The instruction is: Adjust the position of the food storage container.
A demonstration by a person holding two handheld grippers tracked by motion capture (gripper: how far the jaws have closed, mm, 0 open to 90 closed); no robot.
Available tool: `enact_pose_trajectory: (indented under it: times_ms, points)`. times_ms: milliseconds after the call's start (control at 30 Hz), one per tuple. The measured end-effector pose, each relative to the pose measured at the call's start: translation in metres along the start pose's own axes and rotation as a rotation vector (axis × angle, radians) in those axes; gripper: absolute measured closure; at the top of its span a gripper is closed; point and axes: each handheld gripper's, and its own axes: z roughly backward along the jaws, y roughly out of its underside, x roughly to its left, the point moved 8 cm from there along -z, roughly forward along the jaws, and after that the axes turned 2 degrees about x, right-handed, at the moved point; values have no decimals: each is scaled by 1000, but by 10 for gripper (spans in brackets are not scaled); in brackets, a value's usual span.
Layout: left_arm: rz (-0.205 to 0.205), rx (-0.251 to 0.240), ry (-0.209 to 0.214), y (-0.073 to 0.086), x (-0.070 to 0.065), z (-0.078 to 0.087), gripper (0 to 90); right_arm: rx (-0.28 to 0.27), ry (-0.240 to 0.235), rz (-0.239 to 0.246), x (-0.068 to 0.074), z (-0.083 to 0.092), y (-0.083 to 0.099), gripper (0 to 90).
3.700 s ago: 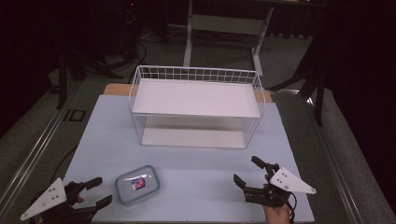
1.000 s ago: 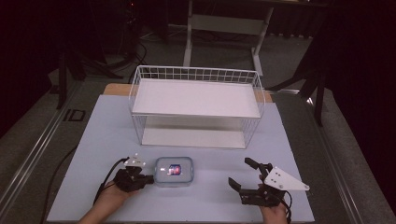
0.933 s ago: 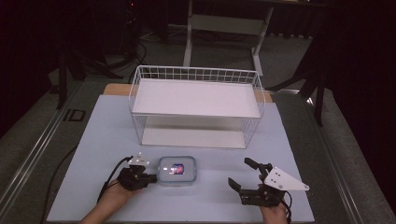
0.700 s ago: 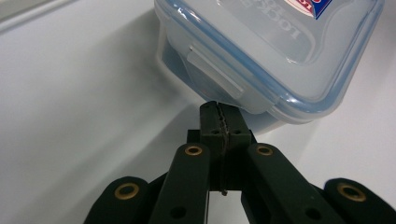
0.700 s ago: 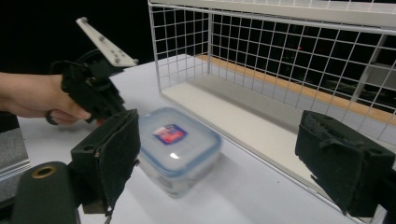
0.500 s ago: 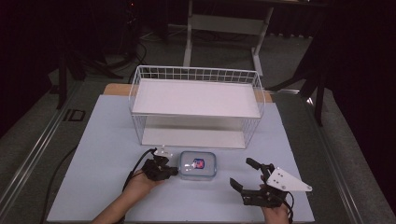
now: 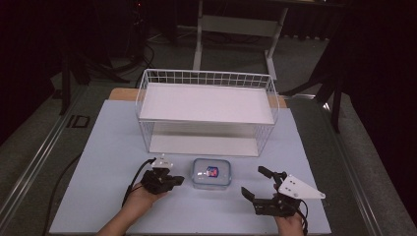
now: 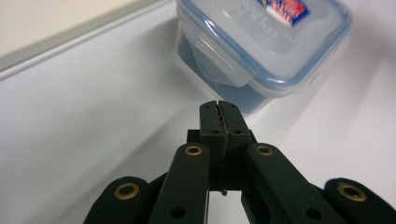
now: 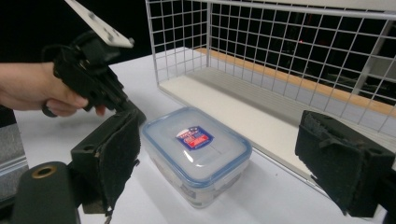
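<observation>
- High view: a clear plastic food container (image 7: pixel 211 173) with a blue-rimmed lid sits on the pale blue table (image 7: pixel 108 147), just in front of the white wire shelf rack (image 7: pixel 206 110). The left gripper (image 7: pixel 173 181) lies just left of the container, tips pointed at its side. The right gripper (image 7: pixel 258 183) rests to the right and nearer, jaws spread wide with nothing between them.
- Left gripper view: the jaws are pressed together, gripping nothing, with the container's side latch (image 8: pixel 224 63) just beyond the tips.
- Right gripper view: the wide jaws frame the container (image 9: pixel 196 151); the left gripper (image 9: pixel 128 109), held in a hand (image 9: pixel 35 91), is at its far-left side, and the rack's lower shelf (image 9: pixel 243 105) lies behind.
</observation>
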Motion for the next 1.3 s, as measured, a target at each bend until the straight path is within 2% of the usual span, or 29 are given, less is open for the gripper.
enact_pose_trajectory:
  times_ms: [67,200,433,500,567,700,833,900,967,1033,1100,1200,1267,1300]
  points:
    - [4,-1,-17,-2,5,-2,900,8,-3,1,0,-2,1,139]
    - [20,-2,-11,-9,9,-12,900,19,-13,4,2,-4,3,139]
    - [-12,15,-5,-19,0,-27,900,20,-13,-13,-1,-2,4,139]
    - [-6,15,3,-21,-2,-29,900,17,-13,-14,-1,-1,4,139]
    - [-36,27,-2,-21,-2,-31,900,18,-11,-14,-1,0,4,139]
    - [-22,17,8,-20,-1,-30,894,18,-6,-15,-2,0,5,139]
    - [-47,-23,26,-16,-3,-18,711,28,-1,-23,-2,-1,7,139]
    - [-48,-48,36,-16,-3,-11,562,32,-12,-46,-1,-3,9,139]
    - [-33,-80,49,-16,-3,-3,454,36,-22,-53,-1,-5,9,139]
    - [-21,-117,88,-18,-5,6,315,34,-32,-49,1,-5,9,139]
    - [-6,-127,103,-19,-9,12,183,49,-43,-49,3,-5,10,140]
    - [-21,-152,81,-20,-16,18,76,75,-85,-103,7,-7,13,143]
    - [-35,-170,71,-21,-20,21,19,85,-85,-98,10,-9,13,145]
    - [-48,-172,49,-22,-22,23,19,78,-84,-91,11,-9,12,145]
